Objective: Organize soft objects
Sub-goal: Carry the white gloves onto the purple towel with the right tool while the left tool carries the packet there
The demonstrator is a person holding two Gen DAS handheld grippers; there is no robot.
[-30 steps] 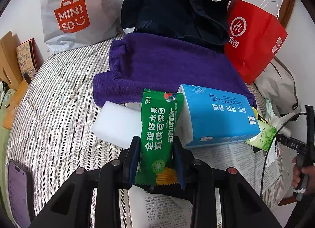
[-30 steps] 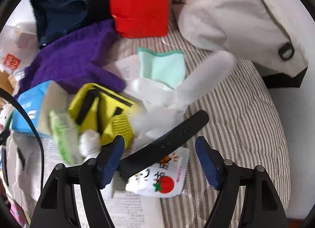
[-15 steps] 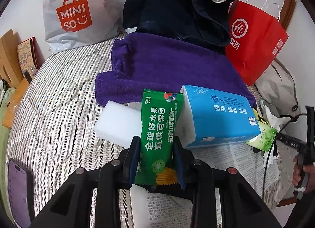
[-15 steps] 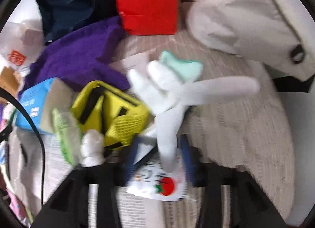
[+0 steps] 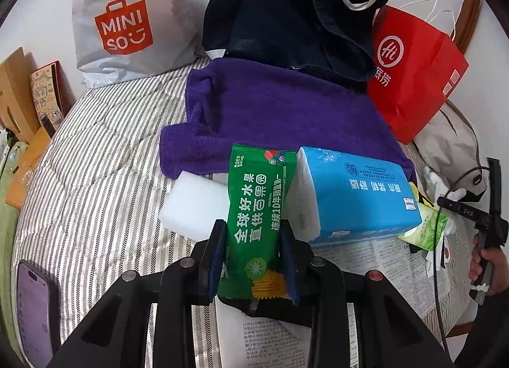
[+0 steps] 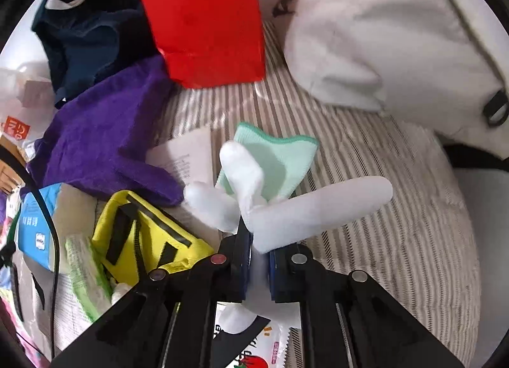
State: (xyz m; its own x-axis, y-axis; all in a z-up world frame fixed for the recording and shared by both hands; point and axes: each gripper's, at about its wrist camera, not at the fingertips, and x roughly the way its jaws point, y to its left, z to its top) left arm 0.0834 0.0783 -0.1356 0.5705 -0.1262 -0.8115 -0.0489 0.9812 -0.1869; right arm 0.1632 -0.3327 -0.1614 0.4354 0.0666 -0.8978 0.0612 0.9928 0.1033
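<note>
Left gripper [image 5: 253, 261] pinches a green snack packet [image 5: 259, 212] over the striped bed [image 5: 95, 177], while the right gripper [image 6: 257, 267] clamps what looks like a white glove [image 6: 286, 209] near the bed's right edge.

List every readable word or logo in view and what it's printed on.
"MINISO": white plastic bag.
"全球好水果 直供百果园": green snack packet, held in the left gripper.
Round "Hi" logo: red paper bag.
Blue tissue pack, newspaper: print too small to read.
</note>
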